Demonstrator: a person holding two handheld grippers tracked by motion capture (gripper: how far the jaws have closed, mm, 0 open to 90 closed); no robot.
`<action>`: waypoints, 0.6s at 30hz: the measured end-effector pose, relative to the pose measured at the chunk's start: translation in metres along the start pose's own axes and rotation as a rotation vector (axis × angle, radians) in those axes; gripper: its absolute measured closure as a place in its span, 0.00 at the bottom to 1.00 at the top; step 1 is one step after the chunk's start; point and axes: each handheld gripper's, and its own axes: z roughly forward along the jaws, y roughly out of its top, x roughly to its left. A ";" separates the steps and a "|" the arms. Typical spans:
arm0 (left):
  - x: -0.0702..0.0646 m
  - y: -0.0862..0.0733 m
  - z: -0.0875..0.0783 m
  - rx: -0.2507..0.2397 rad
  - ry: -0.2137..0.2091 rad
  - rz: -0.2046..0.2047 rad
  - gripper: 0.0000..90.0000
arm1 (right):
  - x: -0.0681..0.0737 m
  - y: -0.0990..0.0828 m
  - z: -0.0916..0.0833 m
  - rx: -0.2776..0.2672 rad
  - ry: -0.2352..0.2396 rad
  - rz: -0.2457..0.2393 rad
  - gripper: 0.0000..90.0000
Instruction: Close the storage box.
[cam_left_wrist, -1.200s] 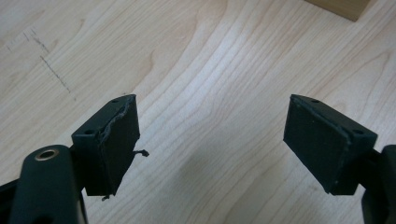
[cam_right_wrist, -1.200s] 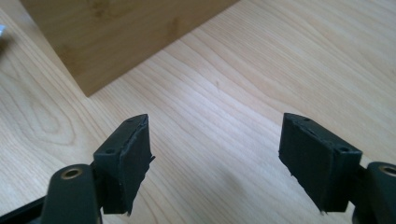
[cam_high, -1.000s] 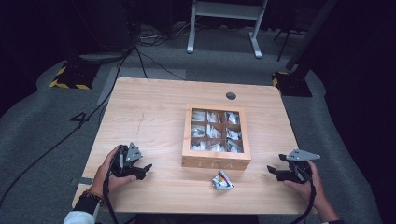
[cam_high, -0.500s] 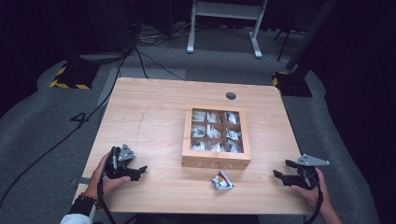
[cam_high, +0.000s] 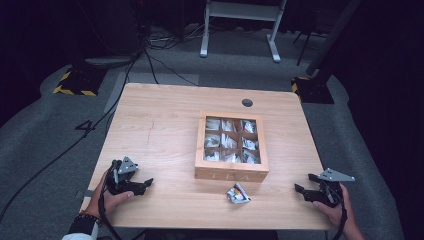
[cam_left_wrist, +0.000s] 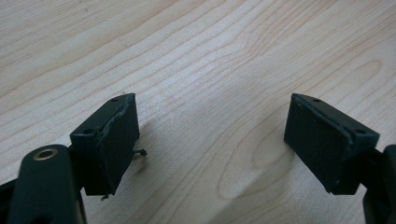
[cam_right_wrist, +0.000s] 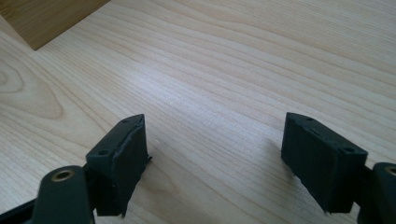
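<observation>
Both hands have drifted outward and back toward the near table edge vs a sec ago. L tongs (cam_high: 142, 184) sit near the front-left corner of the table (cam_high: 160, 120); R tongs (cam_high: 302, 191) at the front-right edge, hand partly off the table. Neither moved toward the work items.

L tongs (cam_left_wrist: 210, 140): jaws wide apart, nothing between the pads, bare wood grain under them. R tongs (cam_right_wrist: 212, 154): same, spread wide, empty, with a corner of the wooden box (cam_right_wrist: 46, 18) at upper left in the right gripper view.

Task items: wooden box (cam_high: 231, 147) sits center-right on the table, lid shut w/ glass window, 9 compartments holding pale sachets. One crumpled sachet (cam_high: 238, 193) lies loose on the table just in front of the box's front wall, apart from it, between the two tongs and closer to the R one.

Meaning, as I judge it: pulling away w/ empty tongs looks like a rest or reset pose, not an approach. Loose sachet untouched, lid not lifted.

Writing: faint engraved letters on the box front wall, too small to read. Large "4" marked on the floor (cam_high: 85, 125) left of the table. Sachet print has colour but isn't legible.
</observation>
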 end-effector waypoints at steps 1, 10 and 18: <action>0.000 0.000 0.000 0.000 0.001 -0.002 0.20 | 0.000 0.000 0.000 0.000 0.001 0.000 0.25; -0.001 0.000 0.000 0.002 0.004 -0.012 0.20 | 0.001 0.000 0.001 0.001 -0.006 0.001 0.25; -0.001 0.000 0.000 0.001 0.005 -0.011 0.20 | 0.001 0.001 0.001 0.000 -0.005 0.001 0.24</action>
